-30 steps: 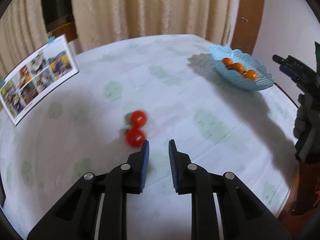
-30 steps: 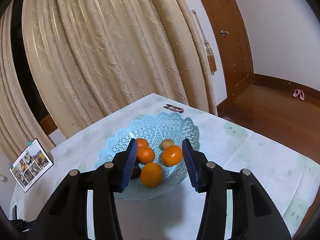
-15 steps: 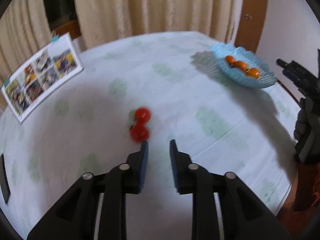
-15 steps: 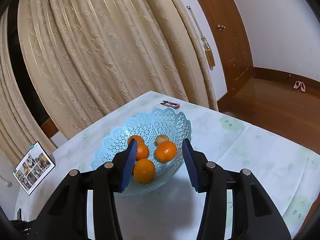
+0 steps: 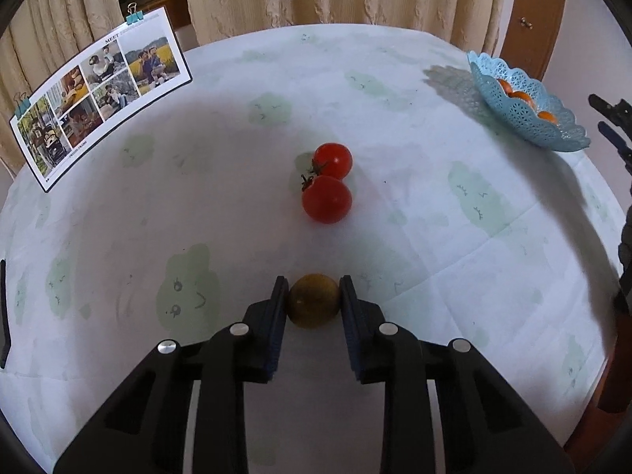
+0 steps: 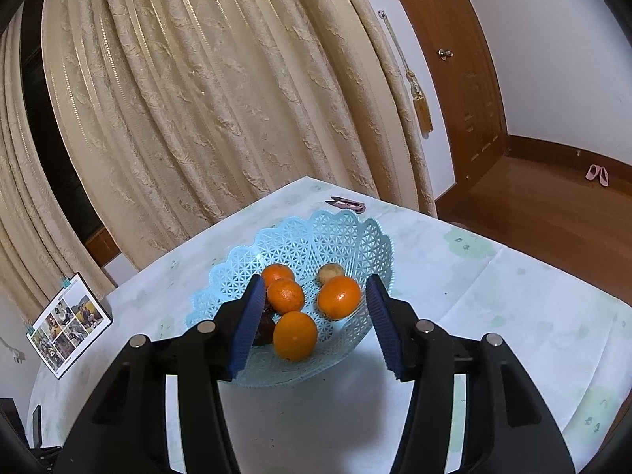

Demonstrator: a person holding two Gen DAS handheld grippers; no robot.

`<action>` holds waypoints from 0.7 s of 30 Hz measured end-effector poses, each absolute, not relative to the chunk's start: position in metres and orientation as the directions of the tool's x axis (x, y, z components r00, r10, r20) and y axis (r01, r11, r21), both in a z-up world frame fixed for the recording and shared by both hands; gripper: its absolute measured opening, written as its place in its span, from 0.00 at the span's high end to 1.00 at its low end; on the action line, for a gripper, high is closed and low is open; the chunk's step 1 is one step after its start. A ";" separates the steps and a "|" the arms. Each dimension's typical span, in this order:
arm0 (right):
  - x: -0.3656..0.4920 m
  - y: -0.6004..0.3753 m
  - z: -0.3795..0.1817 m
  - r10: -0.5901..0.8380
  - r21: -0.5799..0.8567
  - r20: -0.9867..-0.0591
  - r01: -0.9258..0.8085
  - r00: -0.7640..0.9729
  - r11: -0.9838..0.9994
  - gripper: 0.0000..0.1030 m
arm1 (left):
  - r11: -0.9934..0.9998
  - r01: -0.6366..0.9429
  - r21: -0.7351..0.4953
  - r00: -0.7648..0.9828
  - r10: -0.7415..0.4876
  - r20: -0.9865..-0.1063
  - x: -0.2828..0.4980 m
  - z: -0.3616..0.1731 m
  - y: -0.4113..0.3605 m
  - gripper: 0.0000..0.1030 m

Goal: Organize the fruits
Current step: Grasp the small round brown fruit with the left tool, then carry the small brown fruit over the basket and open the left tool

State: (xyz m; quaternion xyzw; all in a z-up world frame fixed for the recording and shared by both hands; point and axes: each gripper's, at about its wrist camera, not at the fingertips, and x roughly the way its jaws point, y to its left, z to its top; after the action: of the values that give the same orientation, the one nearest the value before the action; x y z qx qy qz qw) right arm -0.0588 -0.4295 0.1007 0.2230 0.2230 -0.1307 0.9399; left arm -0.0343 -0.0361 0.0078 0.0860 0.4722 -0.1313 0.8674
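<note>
Left wrist view:
A: Your left gripper (image 5: pixel 313 303) is clamped on a small brown fruit (image 5: pixel 313 305) low over the table (image 5: pixel 493 237).
B: Risk: a round fruit can slip out. Your right gripper (image 6: pixel 312 322) has just been widening, with nothing between its fingers, before the basket (image 6: pixel 347 233).

dark fruit (image 6: pixel 265 326): in the basket (image 6: pixel 316 233), mostly hidden behind the right gripper's (image 6: pixel 314 322) left finger; kind unclear
black object (image 5: pixel 4 312): at the table's left edge, cut off by the picture's edge
brown-green fruit (image 5: pixel 313 305): sides covered by the left gripper's (image 5: pixel 312 304) pads
</note>
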 end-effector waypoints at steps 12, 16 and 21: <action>-0.063 -0.446 0.100 -0.176 0.381 -0.467 0.377 0.867 0.844 0.47 | 0.842 0.538 0.039 0.592 -0.345 -0.728 -0.027 0.069 -0.146 0.74; -0.067 -0.454 0.100 -0.194 0.388 -0.464 0.395 0.865 0.833 0.47 | 0.793 0.607 0.040 0.577 -0.406 -0.709 -0.016 0.078 -0.199 0.74; -0.072 -0.465 0.097 -0.208 0.394 -0.469 0.414 0.858 0.821 0.47 | 0.751 0.660 0.029 0.545 -0.452 -0.706 -0.001 0.081 -0.246 0.74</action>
State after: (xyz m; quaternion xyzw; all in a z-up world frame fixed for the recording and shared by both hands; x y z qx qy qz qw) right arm -0.0721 -0.4650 0.0975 0.2486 0.2073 -0.1668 0.9313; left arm -0.0014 -0.2462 0.0809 0.1473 0.3529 -0.3207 0.8665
